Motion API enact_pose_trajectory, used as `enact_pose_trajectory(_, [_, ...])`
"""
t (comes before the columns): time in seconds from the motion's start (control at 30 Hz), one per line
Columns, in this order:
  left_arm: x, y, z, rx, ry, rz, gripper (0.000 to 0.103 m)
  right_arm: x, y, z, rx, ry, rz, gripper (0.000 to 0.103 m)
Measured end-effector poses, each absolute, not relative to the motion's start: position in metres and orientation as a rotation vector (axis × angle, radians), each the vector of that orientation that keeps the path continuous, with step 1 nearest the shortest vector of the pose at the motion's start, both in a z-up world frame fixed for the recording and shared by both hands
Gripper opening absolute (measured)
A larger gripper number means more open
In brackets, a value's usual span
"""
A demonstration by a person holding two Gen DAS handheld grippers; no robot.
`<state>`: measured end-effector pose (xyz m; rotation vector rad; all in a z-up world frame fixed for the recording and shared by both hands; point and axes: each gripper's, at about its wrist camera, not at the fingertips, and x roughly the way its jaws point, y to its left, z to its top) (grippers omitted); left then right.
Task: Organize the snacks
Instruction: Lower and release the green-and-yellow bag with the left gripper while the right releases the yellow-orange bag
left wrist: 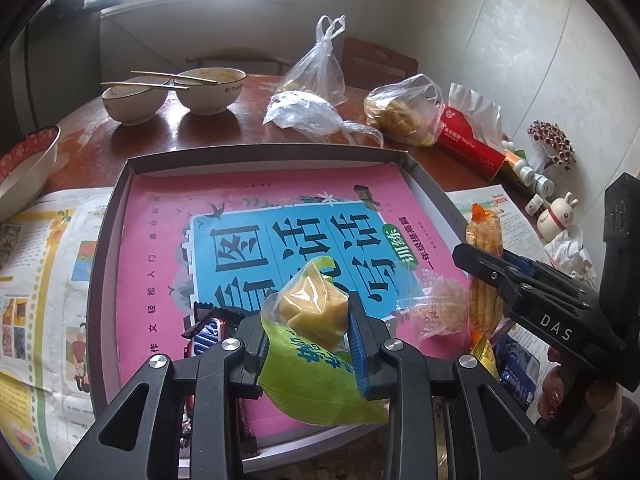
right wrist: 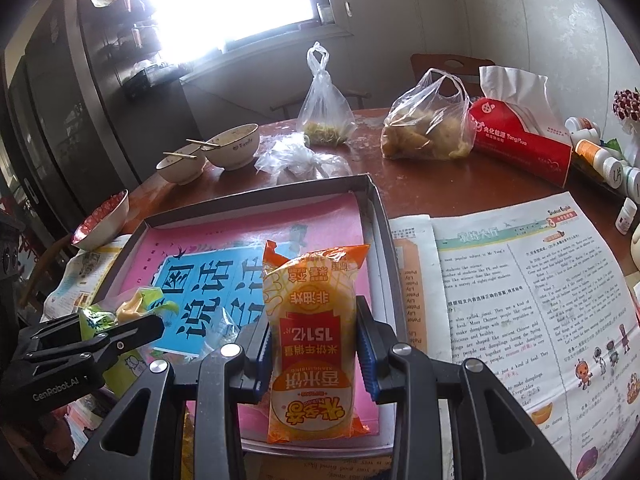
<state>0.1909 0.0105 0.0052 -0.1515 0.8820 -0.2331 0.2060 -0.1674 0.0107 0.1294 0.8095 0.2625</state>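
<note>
Both fingers clamped: left gripper [left wrist: 308, 344] on green snack pack [left wrist: 320, 380], right gripper [right wrist: 316, 356] on orange rice-cracker pack [right wrist: 312, 344], lower centre over box [right wrist: 376, 216]; lower flat, release apart.

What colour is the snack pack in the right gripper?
Orange with a red band, seen best in the right wrist view: snack pack.

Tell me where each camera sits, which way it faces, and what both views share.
Left wrist: on the left gripper, angled down over the grey tray; its fingers clamp a green-wrapped pastry; the right gripper and a hand show.
Right wrist: on the right gripper, angled down; its fingers clamp an orange rice-cracker packet; the left gripper shows.
Shared: tray, pink book, two bowls, red tissue pack.
</note>
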Motion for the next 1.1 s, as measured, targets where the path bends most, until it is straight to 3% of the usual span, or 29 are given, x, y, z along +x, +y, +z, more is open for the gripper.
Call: enact_pose_trajectory(1.1, [0.1879,0.009,0.0021,-0.124,0.898,-0.217,0.034,0.1994,-0.1705,0.0045,0.145,0.831,0.271,0.04])
